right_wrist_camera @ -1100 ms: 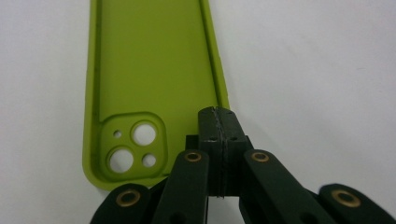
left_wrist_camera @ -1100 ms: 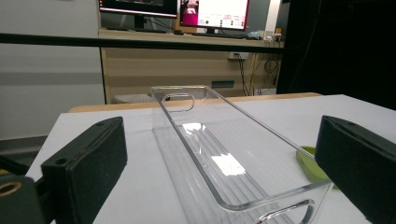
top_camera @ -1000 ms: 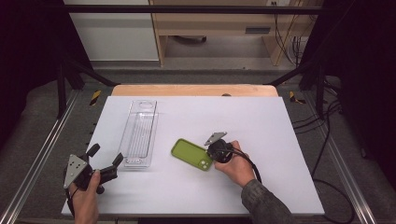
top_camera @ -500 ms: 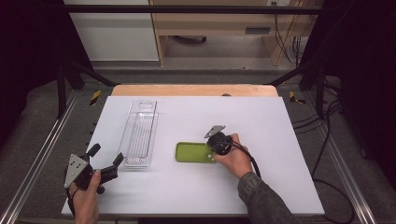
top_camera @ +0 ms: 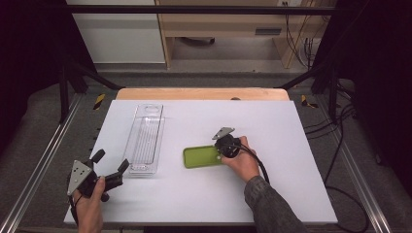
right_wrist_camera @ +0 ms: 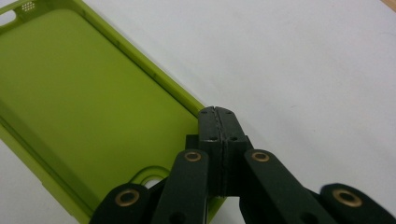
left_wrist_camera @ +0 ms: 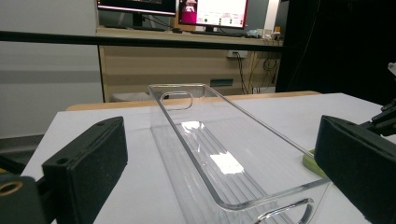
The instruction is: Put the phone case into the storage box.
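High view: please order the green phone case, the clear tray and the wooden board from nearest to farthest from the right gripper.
1. Green phone case: the right gripper is at its right end.
2. Clear tray: left of the case.
3. Wooden board: along the table's far edge.

Bright overhead light on the white table (top_camera: 291, 126), dark surroundings, glare on the clear tray (left_wrist_camera: 224, 161).

green phone case (right_wrist_camera: 93, 107) cut off at left edge, clear tray's (left_wrist_camera: 224, 158) near end cropped
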The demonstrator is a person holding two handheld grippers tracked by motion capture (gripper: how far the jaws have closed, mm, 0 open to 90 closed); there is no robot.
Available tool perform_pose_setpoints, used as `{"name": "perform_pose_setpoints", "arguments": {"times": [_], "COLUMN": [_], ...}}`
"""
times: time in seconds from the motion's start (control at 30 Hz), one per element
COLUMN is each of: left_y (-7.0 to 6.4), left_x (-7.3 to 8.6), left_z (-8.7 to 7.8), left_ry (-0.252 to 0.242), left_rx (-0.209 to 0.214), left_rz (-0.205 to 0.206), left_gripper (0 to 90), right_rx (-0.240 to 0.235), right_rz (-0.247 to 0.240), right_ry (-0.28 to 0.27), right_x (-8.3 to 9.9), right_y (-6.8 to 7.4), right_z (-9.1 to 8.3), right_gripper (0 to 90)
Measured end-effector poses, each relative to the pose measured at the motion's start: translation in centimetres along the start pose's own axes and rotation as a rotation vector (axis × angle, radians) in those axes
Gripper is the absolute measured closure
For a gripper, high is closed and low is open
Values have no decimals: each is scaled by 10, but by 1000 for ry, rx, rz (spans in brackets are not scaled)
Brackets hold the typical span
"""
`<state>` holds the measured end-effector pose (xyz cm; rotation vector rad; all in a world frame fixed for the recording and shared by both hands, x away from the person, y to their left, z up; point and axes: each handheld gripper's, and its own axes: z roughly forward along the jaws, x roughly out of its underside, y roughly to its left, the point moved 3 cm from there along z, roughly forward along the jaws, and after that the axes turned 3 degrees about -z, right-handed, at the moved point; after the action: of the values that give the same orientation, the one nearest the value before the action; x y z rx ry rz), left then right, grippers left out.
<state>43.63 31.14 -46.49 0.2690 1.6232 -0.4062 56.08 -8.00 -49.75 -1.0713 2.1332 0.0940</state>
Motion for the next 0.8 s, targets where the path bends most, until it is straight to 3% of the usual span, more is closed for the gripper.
{"name": "perform_pose_setpoints", "arguments": {"times": [0.3,0.53,0.8], "left_y": [0,-1,-1], "left_x": [1,1,1], "left_z": [0,0,0], "left_ry": [2,3,3], "left_rx": [-1,1,2], "left_rz": [-3,-1,-2], "left_gripper": [26,26,26], "right_rx": [4,16,13], "right_rz": [15,-4,26], "right_ry": [-31,-25,-43], "right_x": [-2,-8,-12], "right_y": [-3,-5,-8], "right_z": [6,11,17], "right_gripper": [900,900,900]}}
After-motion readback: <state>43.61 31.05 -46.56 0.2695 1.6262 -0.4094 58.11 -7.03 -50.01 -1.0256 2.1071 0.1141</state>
